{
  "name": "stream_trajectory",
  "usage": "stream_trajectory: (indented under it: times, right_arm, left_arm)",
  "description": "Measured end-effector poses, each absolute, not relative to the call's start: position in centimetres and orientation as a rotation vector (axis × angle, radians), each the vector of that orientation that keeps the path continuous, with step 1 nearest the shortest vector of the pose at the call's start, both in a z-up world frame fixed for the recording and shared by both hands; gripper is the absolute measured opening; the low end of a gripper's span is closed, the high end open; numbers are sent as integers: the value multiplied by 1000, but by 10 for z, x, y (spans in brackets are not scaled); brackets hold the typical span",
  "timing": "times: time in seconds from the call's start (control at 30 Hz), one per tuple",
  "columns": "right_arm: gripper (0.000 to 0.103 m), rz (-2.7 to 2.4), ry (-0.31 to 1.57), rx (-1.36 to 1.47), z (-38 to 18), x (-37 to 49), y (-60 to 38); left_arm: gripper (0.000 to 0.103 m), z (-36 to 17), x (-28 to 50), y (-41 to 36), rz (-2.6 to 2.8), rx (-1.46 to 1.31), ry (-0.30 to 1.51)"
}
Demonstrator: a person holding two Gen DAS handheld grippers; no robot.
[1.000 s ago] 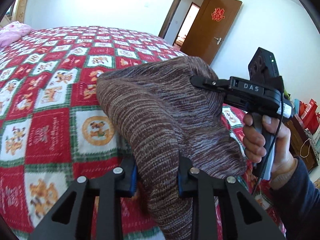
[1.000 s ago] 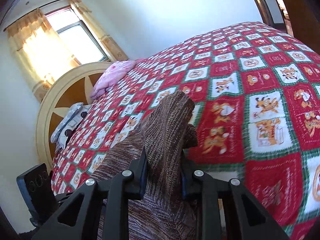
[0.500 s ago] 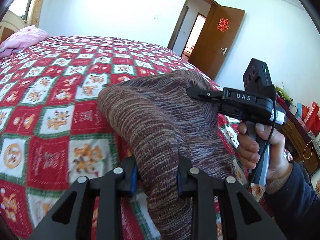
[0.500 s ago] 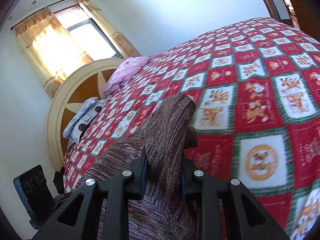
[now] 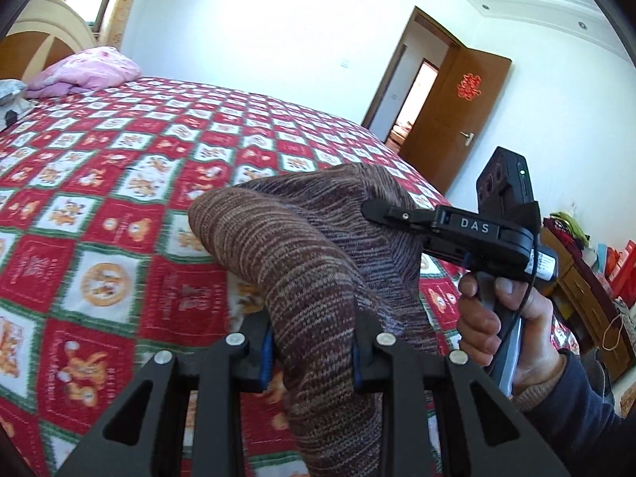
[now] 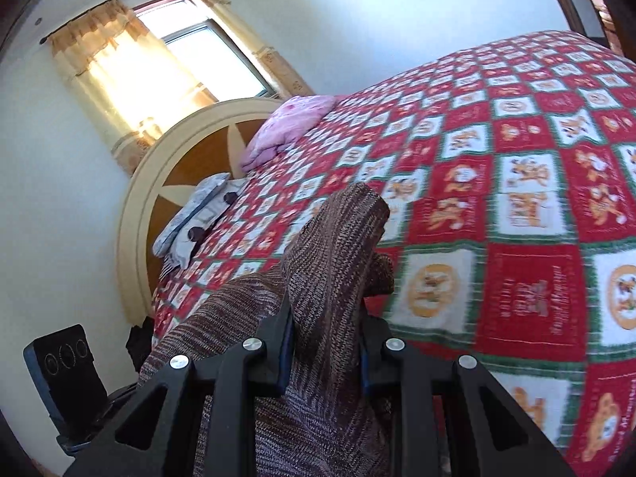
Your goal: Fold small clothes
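Sweater (image 5: 302, 262) hangs pinched by both grippers above the wide bedspread (image 5: 99, 183).

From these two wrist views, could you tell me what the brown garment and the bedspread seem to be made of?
Brown garment: a knit, likely wool or acrylic yarn, matte; fine ribbed rows of mottled brown and cream stitches show. Bedspread: soft printed or woven textile, matte, in red, white and green squares with cartoon figures; the fibre cannot be told.

Home bedroom, quilted bed (image 5: 119, 183), pink pillow (image 6: 286, 127), curtained window (image 6: 198, 63)
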State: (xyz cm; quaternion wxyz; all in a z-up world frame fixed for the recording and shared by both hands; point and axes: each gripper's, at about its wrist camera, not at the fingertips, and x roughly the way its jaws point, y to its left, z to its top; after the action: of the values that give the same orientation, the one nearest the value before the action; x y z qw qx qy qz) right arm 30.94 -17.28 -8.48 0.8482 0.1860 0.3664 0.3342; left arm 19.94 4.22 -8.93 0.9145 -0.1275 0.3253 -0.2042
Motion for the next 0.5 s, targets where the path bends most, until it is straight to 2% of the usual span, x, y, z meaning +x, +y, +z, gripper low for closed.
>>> stream_trajectory:
  times: [0.5]
  right_arm:
    - [26,805,809,364,-87,321,-91]
  left_arm:
    - [29,-92,186,104,-283,-282,623]
